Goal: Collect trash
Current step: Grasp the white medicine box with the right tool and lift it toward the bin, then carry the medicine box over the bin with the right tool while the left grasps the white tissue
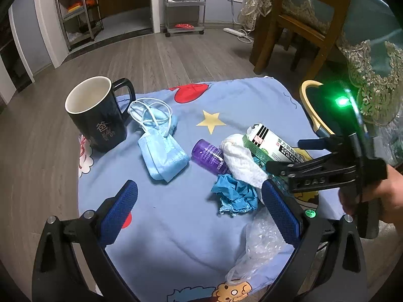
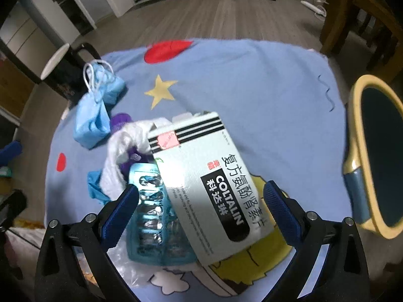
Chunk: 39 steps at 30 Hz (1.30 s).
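Observation:
Trash lies on a blue cartoon cloth (image 1: 176, 226): a white-green medicine box (image 2: 206, 183), a teal blister pack (image 2: 153, 214) beside it, a white tissue (image 1: 241, 161), a purple bottle (image 1: 209, 156), crumpled blue paper (image 1: 234, 196), blue face masks (image 1: 161, 156) and clear plastic wrap (image 1: 259, 246). My right gripper (image 2: 199, 203) is open, its fingers on either side of the box and blister pack. My left gripper (image 1: 199, 206) is open above the cloth, near the crumpled paper.
A black mug (image 1: 95, 115) stands at the cloth's left. A yellow-rimmed bin (image 2: 375, 156) with a dark inside sits to the right of the table. A wooden chair (image 1: 302, 25) and a table with a lace-edged cloth stand behind.

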Tool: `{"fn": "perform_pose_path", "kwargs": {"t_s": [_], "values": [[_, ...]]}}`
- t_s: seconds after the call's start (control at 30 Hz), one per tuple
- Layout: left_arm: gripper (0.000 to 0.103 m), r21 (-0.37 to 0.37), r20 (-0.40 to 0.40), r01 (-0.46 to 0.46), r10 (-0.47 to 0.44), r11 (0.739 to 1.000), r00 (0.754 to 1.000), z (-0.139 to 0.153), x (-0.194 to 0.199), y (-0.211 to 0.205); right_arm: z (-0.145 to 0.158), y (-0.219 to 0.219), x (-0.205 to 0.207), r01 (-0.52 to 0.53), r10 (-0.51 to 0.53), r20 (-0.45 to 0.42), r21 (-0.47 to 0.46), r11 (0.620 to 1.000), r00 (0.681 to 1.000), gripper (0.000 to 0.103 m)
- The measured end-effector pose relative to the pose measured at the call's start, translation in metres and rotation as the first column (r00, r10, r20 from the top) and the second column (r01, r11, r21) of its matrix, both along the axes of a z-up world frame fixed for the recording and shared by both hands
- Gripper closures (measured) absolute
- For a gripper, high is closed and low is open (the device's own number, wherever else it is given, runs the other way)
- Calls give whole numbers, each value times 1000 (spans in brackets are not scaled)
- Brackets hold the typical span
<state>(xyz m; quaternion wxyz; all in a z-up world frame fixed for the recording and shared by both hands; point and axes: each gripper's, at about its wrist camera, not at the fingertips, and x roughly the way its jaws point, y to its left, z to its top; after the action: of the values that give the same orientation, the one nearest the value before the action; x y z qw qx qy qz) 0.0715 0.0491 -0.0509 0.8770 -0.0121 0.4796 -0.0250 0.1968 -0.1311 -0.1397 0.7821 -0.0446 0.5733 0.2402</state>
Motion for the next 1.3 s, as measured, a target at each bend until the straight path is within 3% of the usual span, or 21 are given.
{"fn": "perform_pose_path", "kwargs": {"t_s": [0.4, 0.57, 0.7, 0.9, 1.13, 1.23, 1.3], "values": [[6, -32, -8, -25, 25, 999, 1000, 2, 6, 6, -27, -9, 14, 49, -47, -66, 30, 998, 997, 6], [6, -38, -14, -32, 32, 999, 999, 1, 9, 7, -26, -9, 16, 54, -52, -63, 29, 998, 997, 19], [6, -40, -26, -53, 52, 998, 998, -2, 11, 12, -18, -11, 14, 51, -49, -68, 31, 998, 997, 24], [6, -32, -24, -58, 57, 998, 998, -2, 20, 8, 15, -28, 13, 89, -87, -59, 26, 996, 994, 26], [6, -10, -38, 15, -15, 1000, 999, -13, 44, -22, 95, -69, -4, 163, -164, 24, 42, 986, 986, 27], [7, -1, -42, 42, -42, 999, 998, -22, 56, -35, 112, -93, -18, 215, -217, 93, 31, 976, 972, 27], [8, -1, -49, 60, -59, 998, 997, -28, 65, -44, 110, -110, -22, 259, -265, 85, 75, 963, 960, 27]]}}
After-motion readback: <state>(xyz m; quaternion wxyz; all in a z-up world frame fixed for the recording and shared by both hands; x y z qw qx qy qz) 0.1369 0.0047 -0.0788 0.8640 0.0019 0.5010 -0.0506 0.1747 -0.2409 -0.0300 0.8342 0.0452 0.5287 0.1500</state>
